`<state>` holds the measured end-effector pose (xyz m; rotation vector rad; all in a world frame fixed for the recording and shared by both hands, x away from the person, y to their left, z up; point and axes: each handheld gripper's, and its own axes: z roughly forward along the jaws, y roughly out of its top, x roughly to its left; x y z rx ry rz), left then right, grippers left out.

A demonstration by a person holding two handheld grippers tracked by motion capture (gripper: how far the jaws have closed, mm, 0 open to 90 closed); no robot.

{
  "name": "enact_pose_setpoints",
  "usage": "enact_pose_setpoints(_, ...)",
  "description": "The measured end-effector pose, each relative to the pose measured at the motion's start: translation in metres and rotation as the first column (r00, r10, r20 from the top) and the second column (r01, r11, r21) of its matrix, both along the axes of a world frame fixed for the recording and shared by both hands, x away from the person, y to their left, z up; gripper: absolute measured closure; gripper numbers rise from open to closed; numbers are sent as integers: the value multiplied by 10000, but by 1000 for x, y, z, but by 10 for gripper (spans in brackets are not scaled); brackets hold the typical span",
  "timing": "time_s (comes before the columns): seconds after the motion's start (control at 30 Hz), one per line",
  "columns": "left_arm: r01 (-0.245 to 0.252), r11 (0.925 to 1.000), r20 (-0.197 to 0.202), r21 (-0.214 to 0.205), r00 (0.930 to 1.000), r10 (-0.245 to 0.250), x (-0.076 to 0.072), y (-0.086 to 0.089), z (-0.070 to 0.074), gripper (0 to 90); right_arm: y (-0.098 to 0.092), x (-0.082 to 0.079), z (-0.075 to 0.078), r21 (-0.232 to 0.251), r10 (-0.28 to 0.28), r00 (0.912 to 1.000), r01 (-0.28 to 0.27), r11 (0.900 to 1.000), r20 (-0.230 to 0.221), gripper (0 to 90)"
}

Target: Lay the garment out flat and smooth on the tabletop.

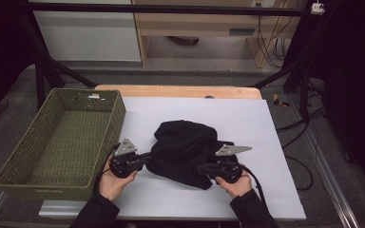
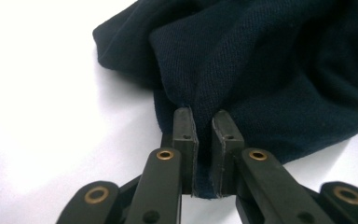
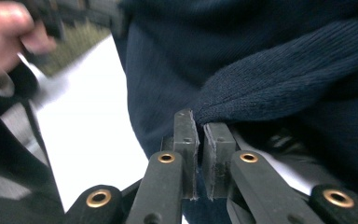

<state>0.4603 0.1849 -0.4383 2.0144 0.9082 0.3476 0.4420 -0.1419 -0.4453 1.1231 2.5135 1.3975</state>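
Here, in the high view, a dark knitted garment (image 1: 185,152) lies bunched on the white sheet (image 1: 266,142) that covers the table, a little toward the person's side of its middle, with the green woven basket (image 1: 28,183) just off the sheet's left edge. The left gripper (image 1: 145,158) meets the garment's left flank and the right gripper (image 1: 203,168) its near right corner, so the cloth lies between the two tools and its longer run goes roughly from one to the other; the left hand (image 1: 115,183) is the one nearer the basket, which stands empty and open to that side. In the left gripper view, the left gripper (image 2: 207,122) has its jaws drawn almost together on a fold of the navy knit, a thin edge of fabric showing in the slit between the pads, and the rest of the garment rises ahead and to the right of it. In the right gripper view, the right gripper (image 3: 201,125) is likewise closed nearly flat, pinching a ribbed edge that runs off up and to the right; beyond it, blurred, is the left hand (image 3: 4,42). By my reading, any carry to the basket would travel leftward, led by the left hand.
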Motion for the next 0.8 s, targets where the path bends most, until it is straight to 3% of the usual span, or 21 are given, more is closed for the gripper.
enact_pose_setpoints(0.07, -30, 10000, -80, 43, 10000, 30, 1, 1, 0, 817, 4, 0, -3, -183, 42, 10000, -42, 9998, -24, 822)
enact_pose_setpoints(0.13, -18, 10000, -106, 60, 9999, 19, 2, 1, -1, 817, 7, 0, -7, -350, 63, 9999, -59, 9994, 125, 734)
enact_pose_setpoints(0.23, 24, 10000, -113, 69, 9999, -24, 2, 1, -2, 816, 2, 0, -2, -296, -105, 9970, 128, 9995, 767, 579)
enact_pose_setpoints(0.27, 59, 9999, -91, 91, 9999, -58, 2, 1, -2, 815, -4, 1, 4, -200, -404, 9908, 433, 9989, 1294, 475)
enact_pose_setpoints(0.47, 126, 9999, -214, 117, 9997, -123, 3, 0, -4, 815, -25, 4, 22, 245, -980, 9816, 952, 9952, 1637, 377)
enact_pose_setpoints(0.6, 114, 9998, -247, 142, 9996, -110, 4, 0, -4, 815, -41, 10, 41, 642, -1843, 9557, 1741, 9826, 2296, 289)
enact_pose_setpoints(0.63, 124, 9998, -252, 146, 9996, -120, 4, 0, -4, 815, -41, 10, 41, 642, -1843, 9557, 1741, 9826, 2296, 289)
enact_pose_setpoints(0.73, 142, 9998, -268, 141, 9995, -138, 4, 0, -4, 815, -42, 20, 48, 601, -2325, 9390, 2246, 9726, 2535, 254)
enact_pose_setpoints(0.8, 151, 9998, -268, 142, 9995, -147, 3, 0, -4, 815, -40, 30, 50, 580, -2544, 9344, 2478, 9671, 2494, 252)
